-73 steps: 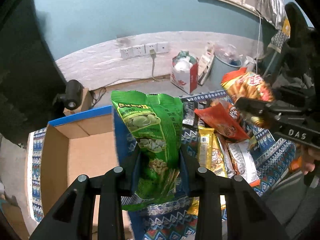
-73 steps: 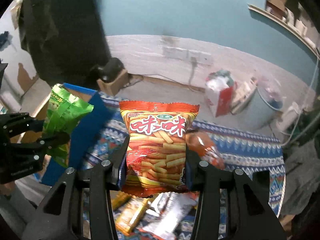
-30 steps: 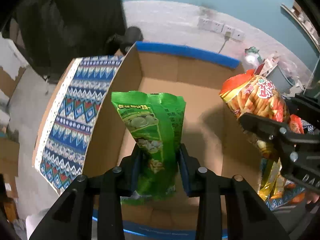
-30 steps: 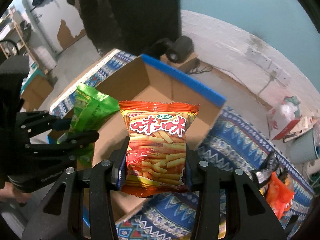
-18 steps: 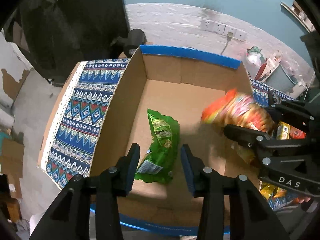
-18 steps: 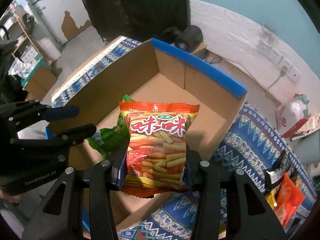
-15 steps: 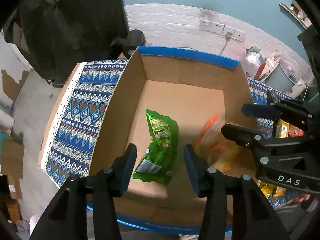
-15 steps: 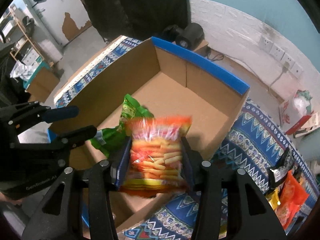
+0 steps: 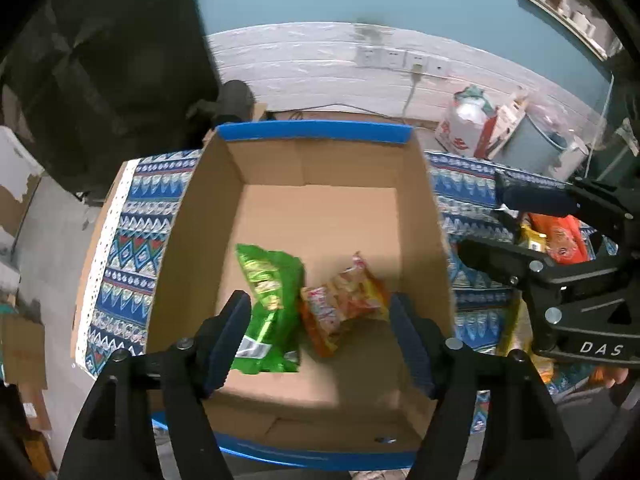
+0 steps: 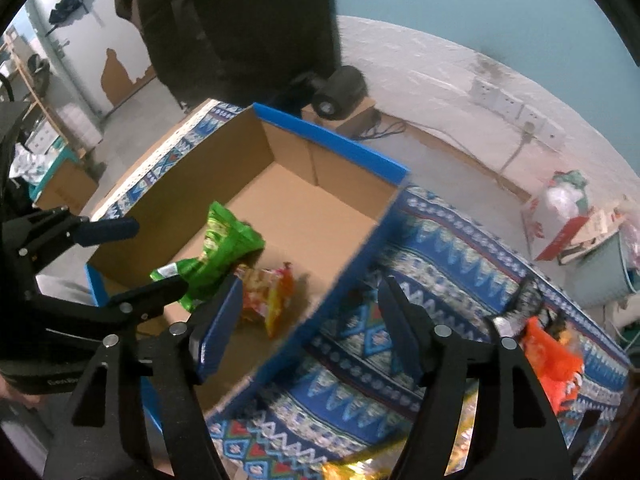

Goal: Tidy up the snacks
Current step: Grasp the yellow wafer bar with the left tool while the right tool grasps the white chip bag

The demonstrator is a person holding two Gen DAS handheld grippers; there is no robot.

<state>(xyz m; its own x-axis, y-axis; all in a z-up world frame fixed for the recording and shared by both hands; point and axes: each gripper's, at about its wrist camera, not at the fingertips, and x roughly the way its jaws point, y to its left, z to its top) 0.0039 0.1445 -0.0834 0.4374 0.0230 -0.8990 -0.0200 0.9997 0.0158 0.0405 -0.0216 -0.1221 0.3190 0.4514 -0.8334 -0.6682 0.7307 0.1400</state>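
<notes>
Change since half a second ago: the orange chip bag (image 9: 344, 304) has left the right gripper (image 10: 310, 312) and now lies on the floor of the cardboard box (image 9: 320, 168), near side, just right of the green snack bag (image 9: 270, 300), edges touching. Left gripper (image 9: 320, 332): fingers spread, empty, above the box. Right gripper: fingers spread, empty, over the box's right wall.

Count in box: two bags, one green, one orange. Judged: two items filed.

Remaining on the patterned cloth (image 10: 440, 248), right of box: several packets, among them an orange-red packet (image 10: 554, 360); exact number cannot be told.
</notes>
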